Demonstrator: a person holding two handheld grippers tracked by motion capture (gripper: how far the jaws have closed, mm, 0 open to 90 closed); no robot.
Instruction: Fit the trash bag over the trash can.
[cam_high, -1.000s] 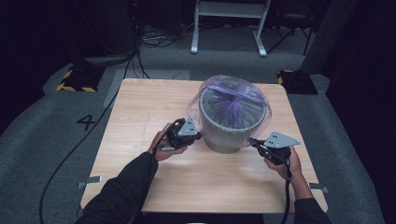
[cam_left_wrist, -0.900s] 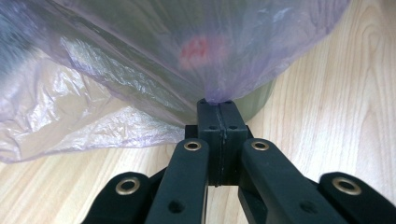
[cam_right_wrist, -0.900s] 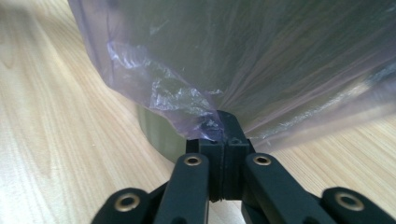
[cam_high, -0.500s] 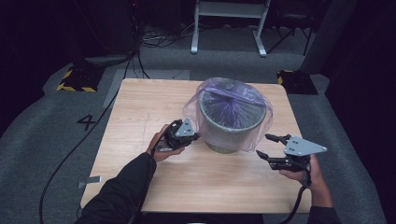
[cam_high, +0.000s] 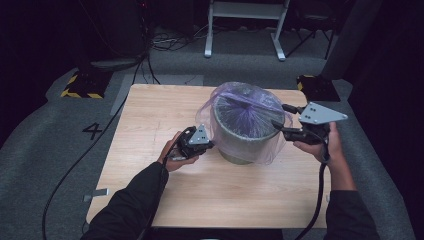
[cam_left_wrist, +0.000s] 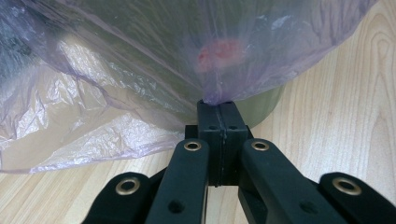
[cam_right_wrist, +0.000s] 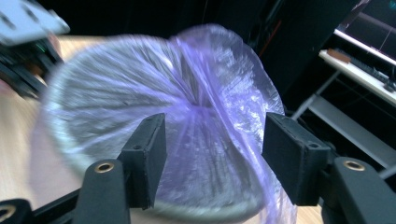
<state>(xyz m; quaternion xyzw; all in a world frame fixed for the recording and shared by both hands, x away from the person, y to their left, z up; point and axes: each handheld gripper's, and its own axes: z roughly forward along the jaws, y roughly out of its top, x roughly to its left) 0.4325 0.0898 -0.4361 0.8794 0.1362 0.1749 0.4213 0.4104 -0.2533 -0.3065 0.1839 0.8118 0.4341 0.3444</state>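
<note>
The purple plastic bag (cam_high: 246, 116) is draped over the grey bin (cam_high: 240, 145), which stands on the wooden table (cam_high: 150, 125) between the two grippers. By the look of it, the lining job is well along: the film already covers the bin's mouth, sags toward its middle in radiating folds and hangs down outside the wall almost to the base on the near side. What seems left is to seat the rim evenly, above all on the right, and push the slack down inside (the film sits loosely there rather than tight around the lip).

Inside the bin nothing can be made out through the film but the bag's own gathered pleats; a faint reddish patch shows through the plastic in the left gripper view, too blurred to name.

The left gripper (cam_high: 204, 143) is low beside the bin's wall, its jaws pressed together on a pinch of the bag's hanging skirt (cam_left_wrist: 219, 95), the film fanning up and away from the pads.

The right gripper (cam_high: 282, 116) is at rim height, jaws standing apart and having just been closing slightly, with nothing pressed between them; the bag's puckered top (cam_right_wrist: 205, 116) lies just ahead of the gap.
</note>
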